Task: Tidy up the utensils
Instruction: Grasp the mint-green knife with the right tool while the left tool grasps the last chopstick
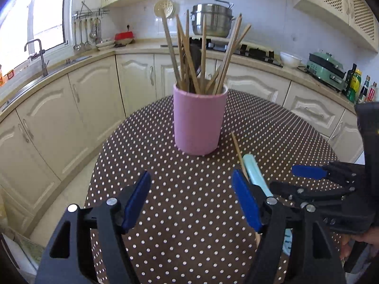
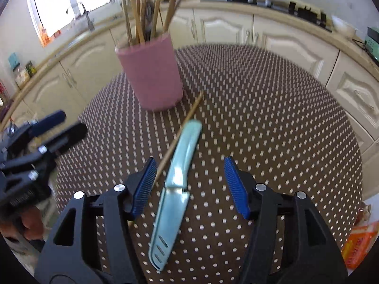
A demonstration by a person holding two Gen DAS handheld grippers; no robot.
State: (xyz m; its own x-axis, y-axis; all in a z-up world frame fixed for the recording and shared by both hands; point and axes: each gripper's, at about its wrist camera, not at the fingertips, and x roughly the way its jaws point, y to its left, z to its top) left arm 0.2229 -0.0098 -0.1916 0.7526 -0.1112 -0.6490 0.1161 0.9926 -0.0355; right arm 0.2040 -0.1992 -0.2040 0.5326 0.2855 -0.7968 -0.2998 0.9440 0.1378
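Observation:
A pink holder (image 1: 198, 120) stands on the dotted table and holds several wooden chopsticks (image 1: 203, 54) and a cream slotted spoon (image 1: 165, 8); it also shows in the right wrist view (image 2: 151, 73). A light blue sheathed knife (image 2: 175, 182) and one loose chopstick (image 2: 182, 127) lie on the table; both show in the left wrist view, knife (image 1: 254, 174) and chopstick (image 1: 238, 151). My right gripper (image 2: 189, 184) is open, with the knife between its fingers. My left gripper (image 1: 190, 203) is open and empty, left of the knife. The right gripper (image 1: 308, 177) shows at the right of the left wrist view.
The round table has a brown polka-dot cloth (image 1: 189, 213). Cream cabinets (image 1: 94, 99), a sink (image 1: 38, 54) and a stove with a steel pot (image 1: 212, 20) ring the room. An orange packet (image 2: 360, 246) lies beyond the table's right edge.

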